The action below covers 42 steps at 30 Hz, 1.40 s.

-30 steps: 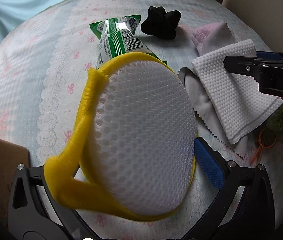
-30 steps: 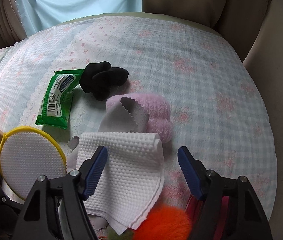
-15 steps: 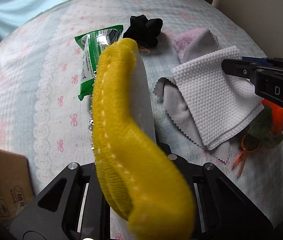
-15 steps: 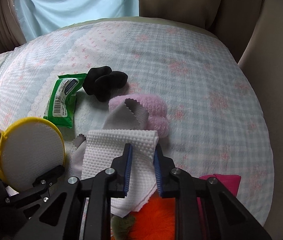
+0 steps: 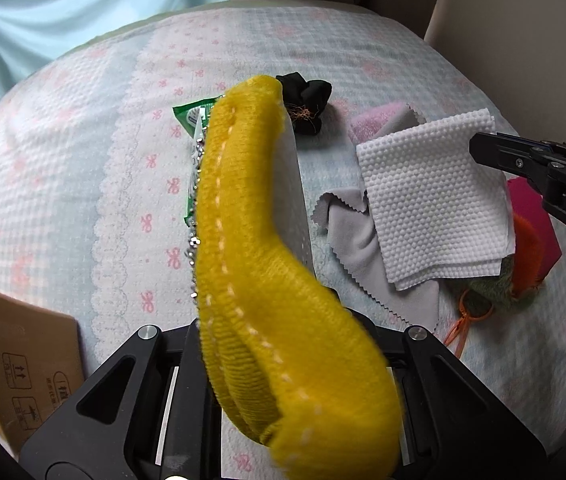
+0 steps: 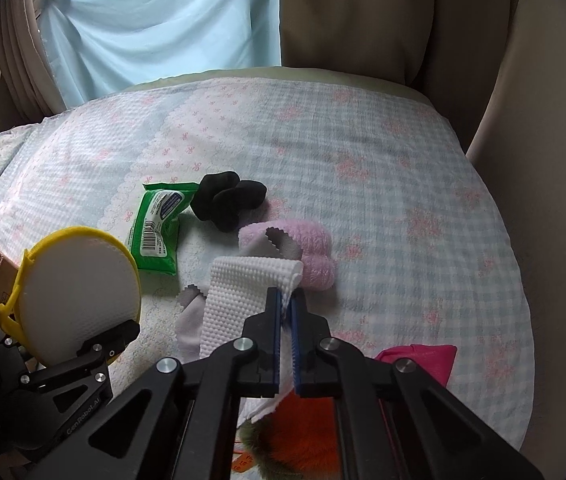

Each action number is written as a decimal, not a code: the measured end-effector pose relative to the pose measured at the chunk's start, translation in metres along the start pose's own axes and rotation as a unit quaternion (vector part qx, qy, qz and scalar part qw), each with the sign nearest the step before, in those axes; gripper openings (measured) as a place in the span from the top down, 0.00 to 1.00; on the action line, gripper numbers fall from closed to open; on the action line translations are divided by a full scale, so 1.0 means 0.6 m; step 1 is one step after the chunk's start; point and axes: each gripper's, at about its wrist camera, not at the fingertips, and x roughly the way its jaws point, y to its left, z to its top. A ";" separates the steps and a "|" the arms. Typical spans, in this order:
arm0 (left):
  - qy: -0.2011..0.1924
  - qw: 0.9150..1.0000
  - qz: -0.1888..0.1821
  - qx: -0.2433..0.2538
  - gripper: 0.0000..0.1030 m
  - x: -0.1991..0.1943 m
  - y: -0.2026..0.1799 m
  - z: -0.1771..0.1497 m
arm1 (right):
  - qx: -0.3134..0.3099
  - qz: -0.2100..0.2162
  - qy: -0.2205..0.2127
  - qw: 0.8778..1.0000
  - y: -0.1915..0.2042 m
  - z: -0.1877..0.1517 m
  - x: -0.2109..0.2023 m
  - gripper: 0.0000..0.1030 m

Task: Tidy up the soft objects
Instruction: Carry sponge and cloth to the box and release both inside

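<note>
Yellow-rimmed mesh pad [image 5: 283, 248] pinched edge-on in left gripper [image 5: 283, 360], jaws fully closed; white waffle cloth [image 6: 243, 296] clamped in closed right gripper [image 6: 286, 312], raised above bedspread [image 6: 403, 184]. Pickup step. Next, probably: carrying both toward cardboard box [image 5: 15, 360] without snagging.

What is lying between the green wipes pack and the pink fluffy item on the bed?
The black socks lie between the green wipes pack and the pink fluffy item, toward the far side; the right wrist view shows it.
</note>
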 end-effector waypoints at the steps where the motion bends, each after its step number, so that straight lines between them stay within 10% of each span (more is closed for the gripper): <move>1: -0.003 1.000 -0.001 -0.001 0.86 -0.010 0.004 -0.006 | -0.001 0.000 -0.004 1.000 0.001 0.001 -0.006 0.96; 21: -0.101 0.994 0.005 -0.040 0.86 -0.328 0.082 0.007 | -0.035 -0.003 -0.106 0.994 0.094 0.093 -0.275 0.97; 32: -0.128 0.989 0.035 -0.072 0.86 -0.571 0.245 -0.018 | -0.058 0.049 -0.118 0.990 0.285 0.124 -0.427 0.97; 42: -0.081 0.995 0.040 -0.047 0.86 -0.601 0.462 -0.080 | -0.011 0.062 -0.074 0.995 0.482 0.103 -0.393 0.97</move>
